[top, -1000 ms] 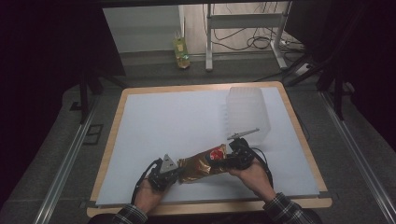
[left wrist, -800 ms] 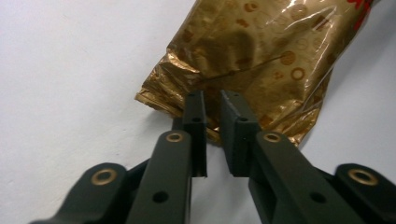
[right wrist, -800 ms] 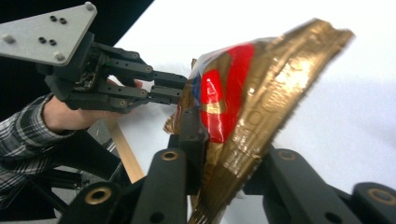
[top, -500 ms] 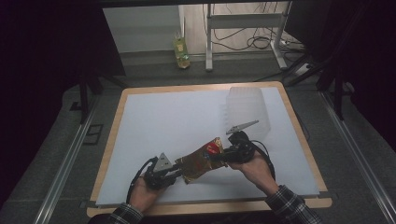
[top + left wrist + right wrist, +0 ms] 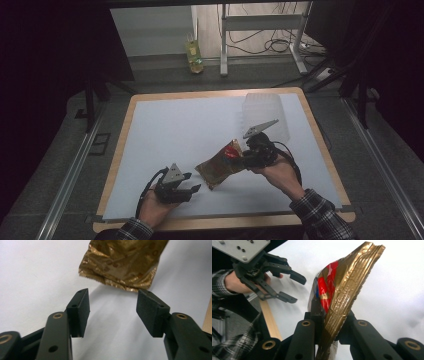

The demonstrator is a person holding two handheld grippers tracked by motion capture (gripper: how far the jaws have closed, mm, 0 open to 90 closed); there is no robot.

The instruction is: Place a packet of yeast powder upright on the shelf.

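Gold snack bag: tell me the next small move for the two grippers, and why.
Probably carry the gold snack bag toward the clear plastic container behind it. The right gripper is shut on the bag's red-printed end and holds it off the white tabletop, while the left gripper is open just short of the bag's crimped end, holding nothing.

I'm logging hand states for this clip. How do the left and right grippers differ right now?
The left gripper is open and holds nothing; the right gripper is shut on the gold bag. The left sits low near the table's front edge, short of the bag's free end; the right is farther back, holding the bag tilted up off the mat. Both are black, hand-held, with a grey plate on top.
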